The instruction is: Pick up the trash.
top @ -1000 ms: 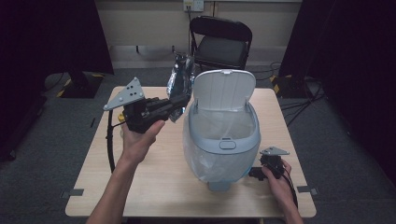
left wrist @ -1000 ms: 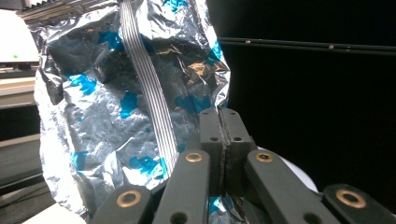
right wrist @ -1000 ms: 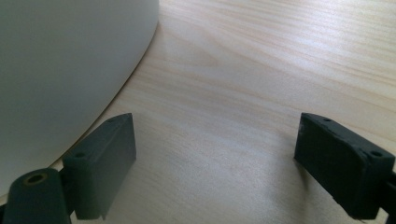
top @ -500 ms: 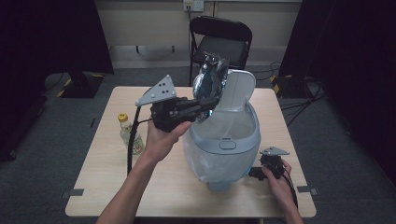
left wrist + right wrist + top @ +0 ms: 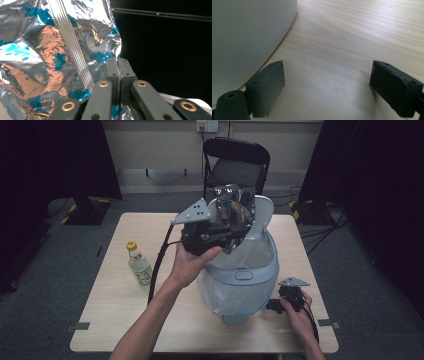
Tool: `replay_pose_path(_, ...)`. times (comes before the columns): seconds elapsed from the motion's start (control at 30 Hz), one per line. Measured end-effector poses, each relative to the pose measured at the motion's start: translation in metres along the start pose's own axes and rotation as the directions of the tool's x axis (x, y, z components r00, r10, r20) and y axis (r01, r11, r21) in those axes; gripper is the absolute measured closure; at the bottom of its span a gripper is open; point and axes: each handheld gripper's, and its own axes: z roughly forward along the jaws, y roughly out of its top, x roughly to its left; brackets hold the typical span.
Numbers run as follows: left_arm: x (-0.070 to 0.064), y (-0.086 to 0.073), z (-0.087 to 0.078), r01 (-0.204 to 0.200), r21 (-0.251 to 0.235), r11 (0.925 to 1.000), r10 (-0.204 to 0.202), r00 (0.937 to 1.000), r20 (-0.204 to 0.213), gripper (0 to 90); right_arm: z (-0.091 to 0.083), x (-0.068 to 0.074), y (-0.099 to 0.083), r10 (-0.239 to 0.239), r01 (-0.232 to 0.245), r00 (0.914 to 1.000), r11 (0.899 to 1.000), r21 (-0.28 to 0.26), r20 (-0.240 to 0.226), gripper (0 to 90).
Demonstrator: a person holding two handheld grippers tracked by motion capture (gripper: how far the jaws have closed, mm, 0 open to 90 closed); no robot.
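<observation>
A crumpled foil wrapper (image 5: pixel 234 206) hangs above the open bin (image 5: pixel 243 275), pinched between the closed jaws of the left tool (image 5: pixel 227 234). The right tool (image 5: pixel 274 305) rests on the desk (image 5: pixel 115 295) beside the bin, jaws wide apart. A small bottle (image 5: pixel 138 265) stands left.

left gripper (image 5: pixel 239 234): moves right from over the table's left half, now above the open bin (image 5: pixel 240 270) | foil bag (image 5: pixel 234 210): rides along in my pinch, now hangs over the bin's mouth before its raised lid | glass bottle (image 5: pixel 139 265): comes uncovered
</observation>
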Motion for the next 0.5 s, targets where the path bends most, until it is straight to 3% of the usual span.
replay_pose_path(0.17, 0.006, -0.003, 0.012, 0.030, 0.047, 0.9984, -0.030, 0.9995, 0.003, 84.4, 0.000, 0.000, 0.000, 0.000, 0.000, 1.0000, 1.000, 0.000, 0.000, 11.8)
replay_pose_path(0.23, 0.006, -0.004, 0.014, 0.021, 0.065, 0.9976, -0.021, 0.9998, -0.001, 81.8, 0.000, 0.000, 0.000, 0.000, 0.000, 1.0000, 1.000, 0.000, 0.000, 11.8)
replay_pose_path(0.5, 0.011, -0.006, 0.013, 0.034, 0.076, 0.9965, -0.032, 0.9993, -0.017, 67.8, 0.000, 0.000, 0.000, 0.000, 0.000, 1.0000, 1.000, 0.000, 0.000, 11.8)
